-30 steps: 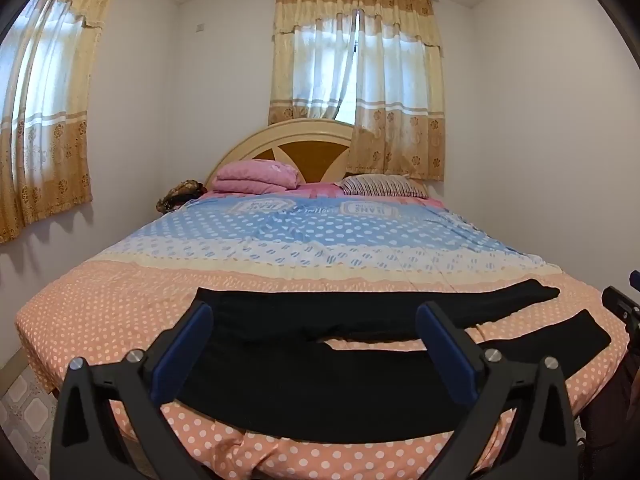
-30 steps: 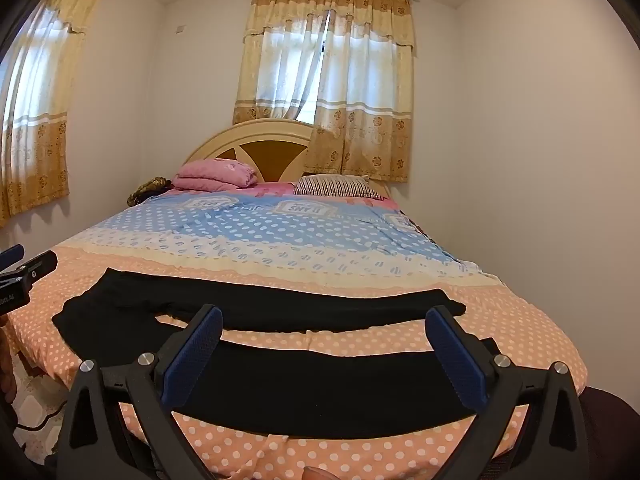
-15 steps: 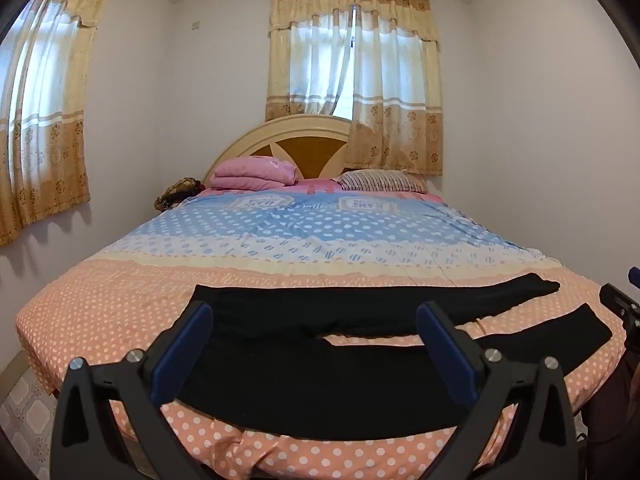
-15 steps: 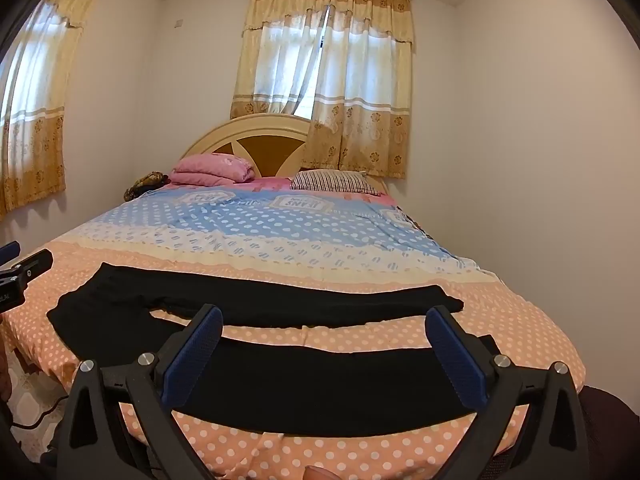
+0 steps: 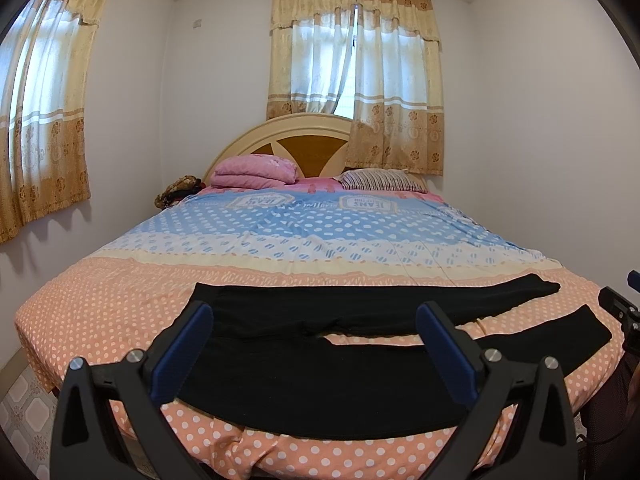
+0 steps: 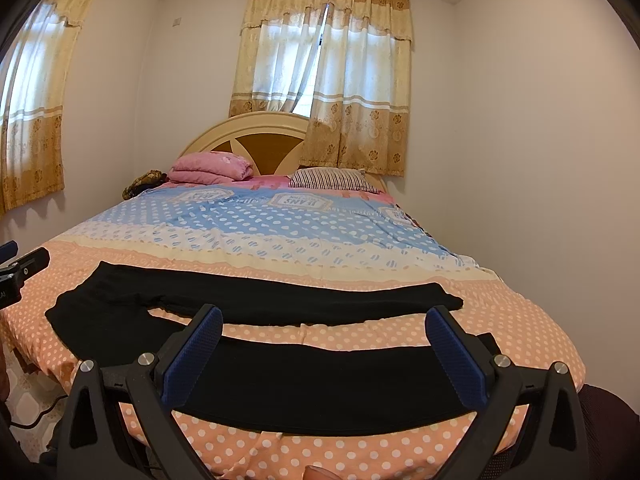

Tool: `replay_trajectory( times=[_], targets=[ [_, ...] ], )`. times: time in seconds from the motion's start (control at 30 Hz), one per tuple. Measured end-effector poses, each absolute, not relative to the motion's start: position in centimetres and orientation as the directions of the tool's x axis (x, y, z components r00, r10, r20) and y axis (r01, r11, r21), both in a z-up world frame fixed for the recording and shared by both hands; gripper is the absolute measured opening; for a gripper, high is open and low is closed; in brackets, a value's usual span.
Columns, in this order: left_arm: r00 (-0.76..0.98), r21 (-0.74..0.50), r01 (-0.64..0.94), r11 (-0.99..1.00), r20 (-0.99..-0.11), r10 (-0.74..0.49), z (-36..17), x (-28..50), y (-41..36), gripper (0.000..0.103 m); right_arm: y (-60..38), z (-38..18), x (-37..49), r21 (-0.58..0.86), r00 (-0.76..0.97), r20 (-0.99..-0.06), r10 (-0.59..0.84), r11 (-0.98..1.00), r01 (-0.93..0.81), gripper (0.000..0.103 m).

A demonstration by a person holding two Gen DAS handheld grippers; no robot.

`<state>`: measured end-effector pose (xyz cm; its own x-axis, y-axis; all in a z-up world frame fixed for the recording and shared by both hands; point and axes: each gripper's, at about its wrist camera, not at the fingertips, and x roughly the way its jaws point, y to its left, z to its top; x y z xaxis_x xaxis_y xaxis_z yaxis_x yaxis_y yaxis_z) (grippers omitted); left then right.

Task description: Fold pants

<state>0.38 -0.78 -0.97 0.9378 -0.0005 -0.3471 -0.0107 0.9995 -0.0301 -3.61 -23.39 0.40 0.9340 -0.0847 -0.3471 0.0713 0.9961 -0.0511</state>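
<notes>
Black pants (image 5: 320,372) lie flat across the near end of the bed, waist at the left, two legs spread apart toward the right; they also show in the right wrist view (image 6: 320,384). My left gripper (image 5: 314,316) is open and empty, held off the bed's near edge in front of the waist end. My right gripper (image 6: 324,318) is open and empty, in front of the near leg. The right gripper's tip shows at the right edge of the left wrist view (image 5: 618,304); the left one's shows at the left edge of the right wrist view (image 6: 24,268).
The bed (image 5: 120,296) has a polka-dot orange and blue cover. A pink folded blanket (image 5: 254,170) and a striped pillow (image 5: 380,180) lie by the headboard. Walls stand close on both sides. Tiled floor (image 5: 24,404) shows at lower left.
Both views have shifted slightly; the bed and pants sit a touch lower and closer in frame. The pants have not moved and both grippers stay open.
</notes>
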Motion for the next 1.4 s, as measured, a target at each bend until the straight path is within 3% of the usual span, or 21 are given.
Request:
replay_trajectory(
  times=[1.4],
  targets=[
    [0.932,-0.033,-0.014,0.999,-0.363,0.001,-1.2,0.54,-0.49,0.103,-23.35,-0.45,-3.4,-0.059,0.922,-0.376,-0.09,0.996,0.073,0.102]
  ],
)
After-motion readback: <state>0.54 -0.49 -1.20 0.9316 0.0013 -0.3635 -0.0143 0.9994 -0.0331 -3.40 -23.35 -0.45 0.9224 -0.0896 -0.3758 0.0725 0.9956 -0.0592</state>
